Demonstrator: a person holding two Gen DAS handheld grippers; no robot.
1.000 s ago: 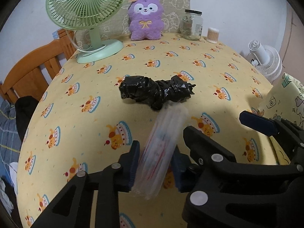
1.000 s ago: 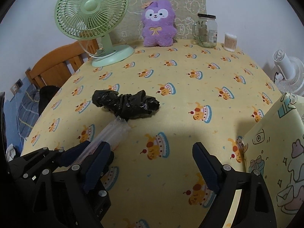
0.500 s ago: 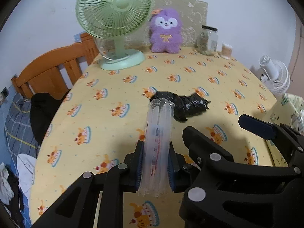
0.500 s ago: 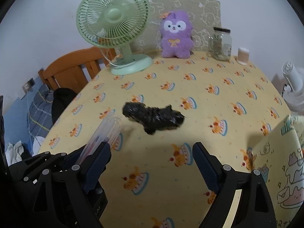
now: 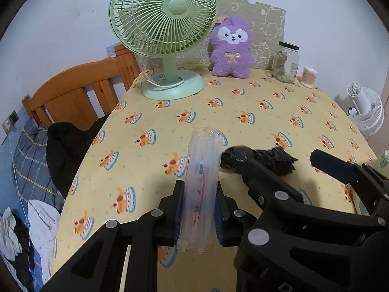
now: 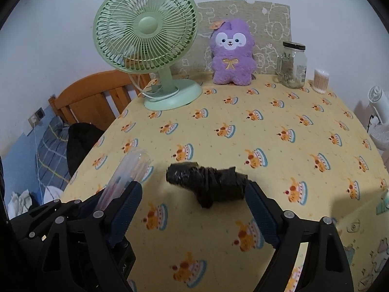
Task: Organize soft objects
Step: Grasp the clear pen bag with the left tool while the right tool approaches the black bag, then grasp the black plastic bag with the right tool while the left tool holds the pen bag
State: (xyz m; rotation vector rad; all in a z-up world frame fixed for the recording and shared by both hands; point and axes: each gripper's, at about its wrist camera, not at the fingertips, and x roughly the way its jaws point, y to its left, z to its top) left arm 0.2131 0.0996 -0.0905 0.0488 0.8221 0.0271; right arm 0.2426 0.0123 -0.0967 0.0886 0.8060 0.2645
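Left gripper point(image 5: 198, 209) clamps the clear pack point(image 5: 201, 182), raised over the near table point(image 6: 267, 126); keep that squeeze gentle. Right gripper point(image 6: 192, 209), wide and empty, should straddle the black bundle point(image 6: 209, 182) squarely

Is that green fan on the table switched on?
Probably off, though not certain. Behind the grille of the green fan separate blades show, sharp and unblurred, in both wrist views. No switch or indicator light is visible.
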